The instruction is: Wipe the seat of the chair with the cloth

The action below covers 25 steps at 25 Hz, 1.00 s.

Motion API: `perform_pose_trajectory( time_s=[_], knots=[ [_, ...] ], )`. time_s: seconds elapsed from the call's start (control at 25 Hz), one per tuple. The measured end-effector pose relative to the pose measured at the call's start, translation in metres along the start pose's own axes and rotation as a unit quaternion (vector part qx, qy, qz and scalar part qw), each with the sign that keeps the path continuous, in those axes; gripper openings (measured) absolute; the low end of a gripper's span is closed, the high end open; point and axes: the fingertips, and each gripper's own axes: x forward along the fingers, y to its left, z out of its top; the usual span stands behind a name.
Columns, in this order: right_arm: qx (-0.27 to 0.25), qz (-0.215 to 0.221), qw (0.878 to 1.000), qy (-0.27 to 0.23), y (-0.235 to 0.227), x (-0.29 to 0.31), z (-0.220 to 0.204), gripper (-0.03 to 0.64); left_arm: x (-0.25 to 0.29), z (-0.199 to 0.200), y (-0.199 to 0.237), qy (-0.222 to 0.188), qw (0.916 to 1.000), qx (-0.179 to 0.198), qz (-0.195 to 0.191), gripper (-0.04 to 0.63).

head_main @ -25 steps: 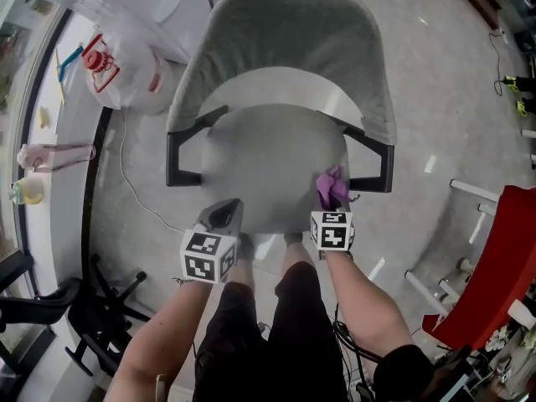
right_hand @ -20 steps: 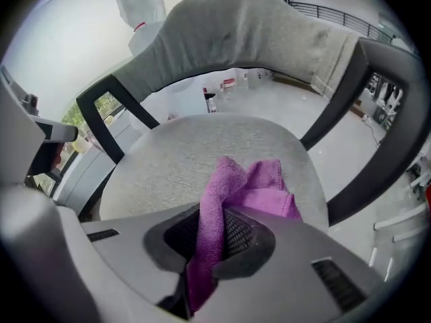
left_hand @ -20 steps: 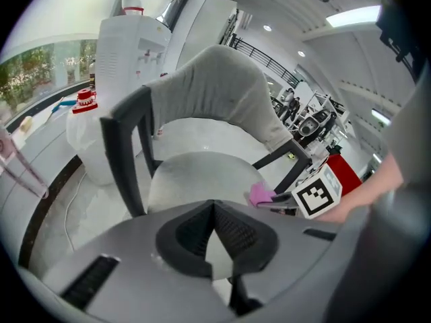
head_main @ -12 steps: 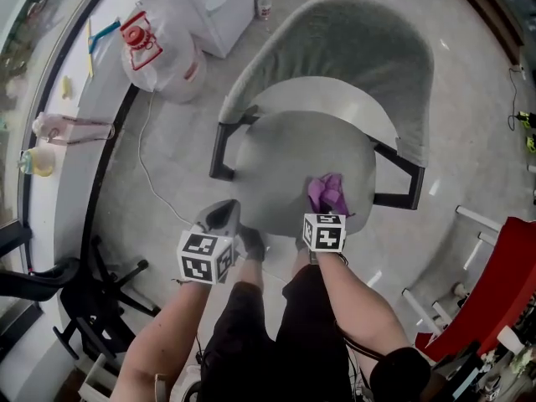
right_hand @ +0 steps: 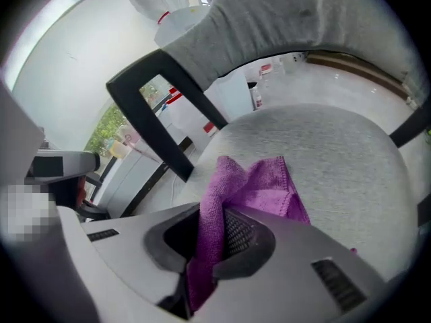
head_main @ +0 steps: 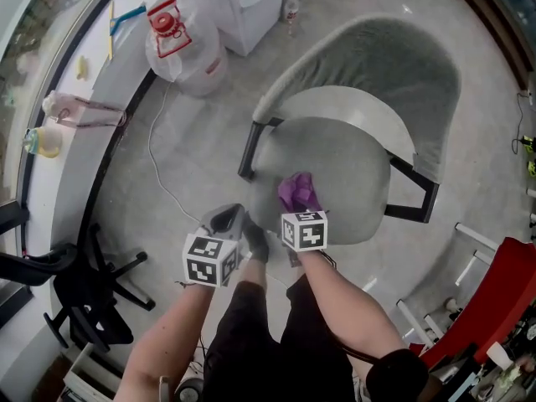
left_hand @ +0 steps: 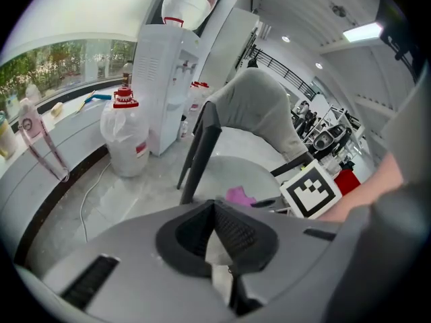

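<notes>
Right gripper (right_hand: 214, 229) clamps the purple cloth (right_hand: 252, 184), which rests on the chair seat (right_hand: 323, 147); left gripper (left_hand: 215, 226) has jaws together, empty.

The head camera sits high and looks steeply down past the person's forearms, taking in the whole grey chair (head_main: 368, 82) and the floor around it from well above. The left tool (head_main: 228, 219) carries its camera low beside the chair. That camera faces along the jaws across the floor toward the black armrest frame (left_hand: 199, 147) and a water jug (left_hand: 126, 136), with what seems to be a water dispenser (left_hand: 161, 73) behind. The right tool (head_main: 296, 198) carries its camera very near the seat (right_hand: 330, 153), facing across it toward the backrest (right_hand: 283, 19). All three views share the seat and the purple cloth (right_hand: 254, 184). The head view and the left gripper view also share the jug.
</notes>
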Motion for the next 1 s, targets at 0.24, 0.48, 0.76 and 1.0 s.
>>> perform_pose_trajectory(
  time_s=[0.24,0.48,0.76,1.0],
  knots=[
    [-0.026,0.043,0.999,0.02,0.047,0.022,0.003,0.048,-0.004,-0.011,0.003,0.004,0.9999,-0.013,0.001,0.005],
    [-0.001,0.091,0.996,-0.01,0.065,0.013,0.025,0.048,-0.003,-0.014,0.0,0.009,0.9999,-0.012,0.003,0.005],
    [0.035,0.075,0.992,-0.099,0.006,-0.048,0.063,0.048,0.021,-0.002,-0.038,0.017,0.9997,0.006,-0.017,0.005],
    [0.085,-0.005,0.984,-0.156,-0.089,-0.107,0.076,0.048,0.043,0.019,-0.087,0.017,0.9977,0.039,-0.053,0.005]
  ],
)
